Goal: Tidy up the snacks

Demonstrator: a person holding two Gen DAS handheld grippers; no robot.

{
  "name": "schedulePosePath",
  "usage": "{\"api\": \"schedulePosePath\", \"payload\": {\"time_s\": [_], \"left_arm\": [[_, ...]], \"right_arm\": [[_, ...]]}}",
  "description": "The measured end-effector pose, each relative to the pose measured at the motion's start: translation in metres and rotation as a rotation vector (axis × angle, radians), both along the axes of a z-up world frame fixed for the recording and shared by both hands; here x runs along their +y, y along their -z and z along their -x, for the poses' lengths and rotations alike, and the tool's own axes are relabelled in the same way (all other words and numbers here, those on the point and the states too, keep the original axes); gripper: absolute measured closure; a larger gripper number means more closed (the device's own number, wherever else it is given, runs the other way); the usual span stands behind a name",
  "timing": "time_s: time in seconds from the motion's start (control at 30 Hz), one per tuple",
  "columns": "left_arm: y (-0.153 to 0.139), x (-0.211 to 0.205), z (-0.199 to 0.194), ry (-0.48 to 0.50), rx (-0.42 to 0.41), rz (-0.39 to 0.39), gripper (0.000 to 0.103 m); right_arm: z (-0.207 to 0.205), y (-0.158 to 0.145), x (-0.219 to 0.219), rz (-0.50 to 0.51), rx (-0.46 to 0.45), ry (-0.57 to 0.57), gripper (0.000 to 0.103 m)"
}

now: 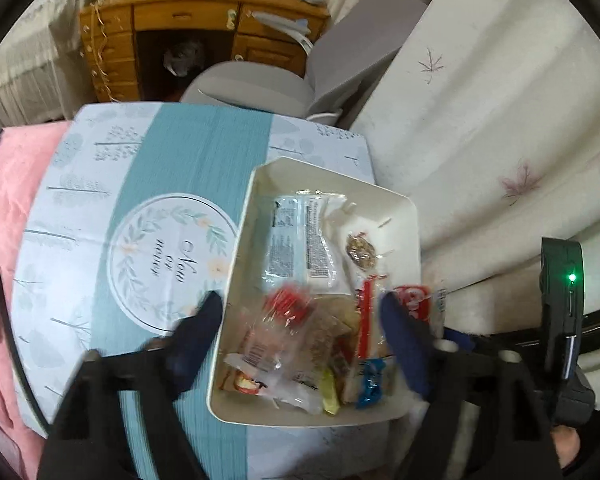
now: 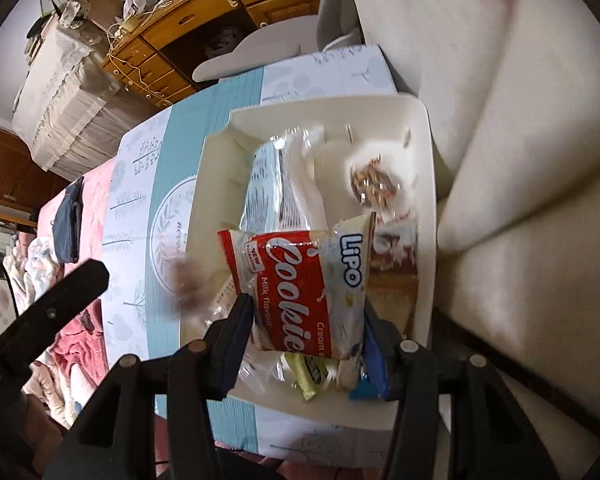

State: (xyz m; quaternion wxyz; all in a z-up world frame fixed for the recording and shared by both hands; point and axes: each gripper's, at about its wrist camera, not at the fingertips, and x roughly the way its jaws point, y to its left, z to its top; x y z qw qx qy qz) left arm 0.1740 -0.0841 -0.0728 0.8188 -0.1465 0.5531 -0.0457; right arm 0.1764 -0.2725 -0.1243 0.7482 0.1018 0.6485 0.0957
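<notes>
Item: cookie packet (image 2: pixel 304 292), clamped crosswise in right gripper (image 2: pixel 306 320), long axis toward frame top, above snack tray (image 2: pixel 426 200); left gripper (image 1: pixel 300 316) agape, empty, lower frame.

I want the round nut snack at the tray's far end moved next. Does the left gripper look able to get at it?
Probably yes. The left gripper is open and empty above the tray, and the nut snack lies uncovered on bare tray floor, with nothing on top.
</notes>
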Motion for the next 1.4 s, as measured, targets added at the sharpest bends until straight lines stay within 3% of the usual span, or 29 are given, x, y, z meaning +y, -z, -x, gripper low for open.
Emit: {"api": "schedulePosePath", "payload": {"time_s": [0.07,0.13,0.33,0.6,0.87,1.13,1.4], "left_arm": [[0.002,0.003,0.007,-0.005,0.003,0.0,0.021],[0.008,0.011,0.014,-0.018,0.02,0.002,0.021],[0.026,0.039,0.045,-0.063,0.056,0.018,0.021],[0.033,0.09,0.106,-0.074,0.026,0.0,0.021],[0.016,0.15,0.169,-0.073,-0.01,-0.031,0.02],[-0.027,0.166,0.21,-0.04,-0.093,-0.073,0.0],[-0.075,0.147,0.234,-0.046,-0.199,-0.153,0.0]], "right_arm": [[0.006,0.006,-0.005,-0.017,0.016,0.012,0.049],[0.012,0.013,-0.009,-0.012,0.032,0.022,0.036],[0.032,0.023,-0.012,-0.012,0.043,0.078,0.024],[0.086,0.027,0.019,0.046,-0.011,0.132,0.021],[0.158,0.017,0.074,0.071,-0.074,0.13,0.015],[0.22,-0.027,0.119,0.088,-0.171,0.094,0.005],[0.247,-0.097,0.139,0.119,-0.313,0.021,0.0]]}}
